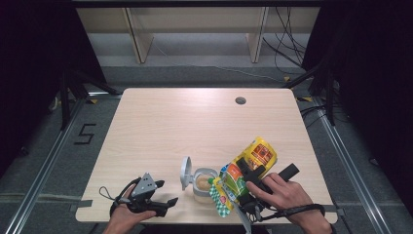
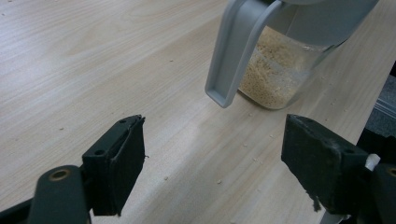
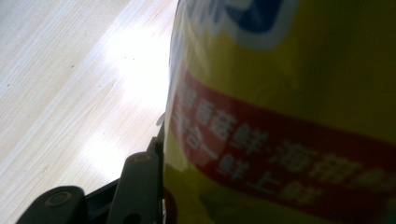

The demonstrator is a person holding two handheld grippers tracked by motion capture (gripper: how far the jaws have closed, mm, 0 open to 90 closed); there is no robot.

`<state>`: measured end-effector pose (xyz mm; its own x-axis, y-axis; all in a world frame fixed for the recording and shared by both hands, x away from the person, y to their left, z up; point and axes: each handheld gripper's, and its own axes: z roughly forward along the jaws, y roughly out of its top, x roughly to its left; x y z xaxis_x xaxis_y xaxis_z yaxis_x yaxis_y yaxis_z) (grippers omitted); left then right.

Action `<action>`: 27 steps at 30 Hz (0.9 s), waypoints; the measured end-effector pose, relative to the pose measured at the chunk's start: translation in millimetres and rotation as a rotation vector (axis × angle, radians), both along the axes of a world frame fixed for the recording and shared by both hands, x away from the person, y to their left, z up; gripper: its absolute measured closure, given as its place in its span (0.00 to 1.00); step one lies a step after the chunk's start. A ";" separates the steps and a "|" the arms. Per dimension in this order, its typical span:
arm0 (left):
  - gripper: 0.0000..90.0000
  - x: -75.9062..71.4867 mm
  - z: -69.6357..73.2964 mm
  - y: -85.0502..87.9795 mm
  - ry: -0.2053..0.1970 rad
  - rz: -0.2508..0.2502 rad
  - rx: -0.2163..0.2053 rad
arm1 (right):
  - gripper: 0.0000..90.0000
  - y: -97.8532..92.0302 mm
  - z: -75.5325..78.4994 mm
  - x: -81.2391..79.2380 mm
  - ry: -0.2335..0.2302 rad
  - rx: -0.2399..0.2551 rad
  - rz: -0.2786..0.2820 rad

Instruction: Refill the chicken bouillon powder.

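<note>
A clear jar (image 1: 203, 184) of beige granules stands near the table's front edge, its grey lid (image 1: 185, 171) flipped open to the left. My right gripper (image 1: 251, 178) is shut on a yellow and red pouch (image 1: 255, 155), tilted with its green-checked mouth (image 1: 221, 197) down beside the jar. In the right gripper view the pouch (image 3: 289, 116) fills the space against one black finger (image 3: 140, 186). My left gripper (image 1: 165, 195) rests open on the table left of the jar. Its view shows the jar (image 2: 275, 74) and hanging lid (image 2: 233, 51) beyond the open gripper (image 2: 215, 140).
The light wooden table (image 1: 195, 122) has a cable hole (image 1: 240, 101) at the back right. Scattered grains (image 2: 254, 158) lie on the wood near the jar. Wooden shelf legs (image 1: 139, 39) and cables (image 1: 287, 44) stand beyond the far edge.
</note>
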<state>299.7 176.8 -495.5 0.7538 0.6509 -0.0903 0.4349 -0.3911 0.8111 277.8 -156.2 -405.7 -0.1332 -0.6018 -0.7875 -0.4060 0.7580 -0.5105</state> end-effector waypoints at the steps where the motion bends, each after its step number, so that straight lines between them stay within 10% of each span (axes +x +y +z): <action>1: 0.23 0.0 0.0 0.0 0.000 0.000 0.000 | 0.66 0.0 0.0 0.0 0.000 0.000 0.000; 27: 0.23 0.0 -0.1 0.8 -0.003 0.001 0.002 | 0.66 -0.1 0.1 -1.4 -0.003 0.004 0.001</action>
<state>299.8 177.7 -495.6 0.7537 0.6515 -0.0867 0.4326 -0.3924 0.8117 276.4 -156.3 -405.7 -0.1300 -0.5989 -0.7902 -0.4054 0.7594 -0.5089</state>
